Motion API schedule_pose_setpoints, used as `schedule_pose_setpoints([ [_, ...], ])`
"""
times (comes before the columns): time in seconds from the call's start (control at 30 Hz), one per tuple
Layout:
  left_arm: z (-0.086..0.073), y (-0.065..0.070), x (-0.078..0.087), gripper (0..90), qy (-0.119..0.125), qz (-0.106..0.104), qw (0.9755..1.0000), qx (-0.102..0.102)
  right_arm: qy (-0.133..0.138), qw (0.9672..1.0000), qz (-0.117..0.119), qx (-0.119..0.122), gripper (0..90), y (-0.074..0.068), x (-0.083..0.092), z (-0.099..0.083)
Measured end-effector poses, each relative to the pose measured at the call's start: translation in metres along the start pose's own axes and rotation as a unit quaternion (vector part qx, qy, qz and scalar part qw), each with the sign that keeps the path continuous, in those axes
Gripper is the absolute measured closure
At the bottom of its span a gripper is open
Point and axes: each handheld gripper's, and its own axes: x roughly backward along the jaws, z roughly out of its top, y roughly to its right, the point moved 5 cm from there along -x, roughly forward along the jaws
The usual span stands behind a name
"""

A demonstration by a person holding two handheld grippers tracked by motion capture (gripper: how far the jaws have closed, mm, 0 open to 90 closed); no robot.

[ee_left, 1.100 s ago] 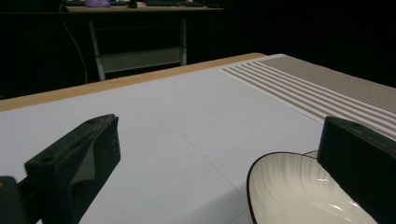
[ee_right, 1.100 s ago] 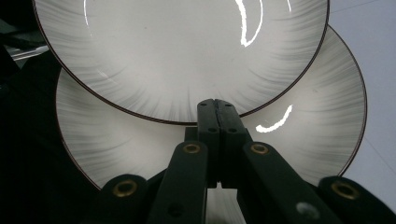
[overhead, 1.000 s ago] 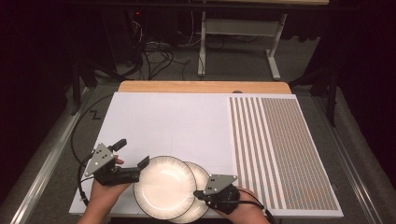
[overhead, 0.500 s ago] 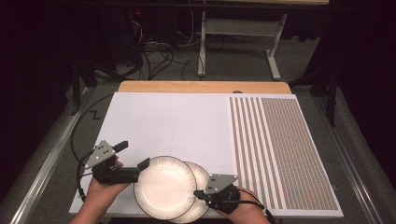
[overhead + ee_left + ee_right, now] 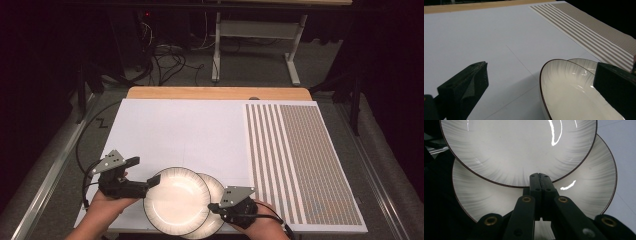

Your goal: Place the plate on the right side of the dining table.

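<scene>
A white board (image 5: 180, 130) is laid over a wooden table (image 5: 215, 93), and a panel of brown and white stripes (image 5: 300, 160) is set along its right side. No brand, label or readable writing is seen anywhere on the plates, the board or the grippers.

Two white plates with thin dark rims are placed at the near edge of the board, slightly left of centre. The upper plate (image 5: 176, 201) is laid partly over the lower plate (image 5: 216, 197), which is shifted to the right beneath it. In the right gripper view the fine grey ribbing on both plates is shown, with the upper plate (image 5: 519, 147) covering the far part of the lower plate (image 5: 586, 187).

The left gripper (image 5: 150, 181) is held in a hand (image 5: 102, 205) at the near left, and it is pointed right toward the upper plate's left rim. Its jaws are spread wide apart; in the left gripper view one jaw is seen on the bare board and the other beside the plates, with the plate rim (image 5: 544, 82) between them, untouched.

The right gripper (image 5: 214, 206) is held at the near right of the plates. Its jaws are pressed together, and their tips (image 5: 540, 178) are met at the rim of the upper plate. Whether a plate is pinched cannot be told.
</scene>
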Motion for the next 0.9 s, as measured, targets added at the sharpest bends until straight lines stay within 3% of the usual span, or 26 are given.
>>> schedule_pose_setpoints([
  [0.53, -0.0024, -0.0047, -0.0015, 0.6, -0.044, -0.034, 0.9973, 0.049, -0.002, 1.0000, -0.003, 0.003, 90.0, 0.0006, -0.0003, -0.0003],
  [0.6, -0.0044, -0.0046, -0.0029, 0.6, -0.059, -0.049, 0.9952, 0.060, -0.002, 1.0000, -0.003, 0.003, 90.0, 0.0005, -0.0003, -0.0004],
  [0.67, -0.0048, -0.0046, -0.0033, 0.6, -0.062, -0.052, 0.9949, 0.061, -0.002, 1.0000, -0.004, 0.003, 90.0, 0.0004, -0.0003, -0.0003],
  [0.9, -0.0059, -0.0086, -0.0059, 0.6, -0.090, -0.067, 0.9892, 0.094, -0.002, 1.0000, -0.004, 0.003, 90.0, 0.0007, -0.0003, -0.0003],
])
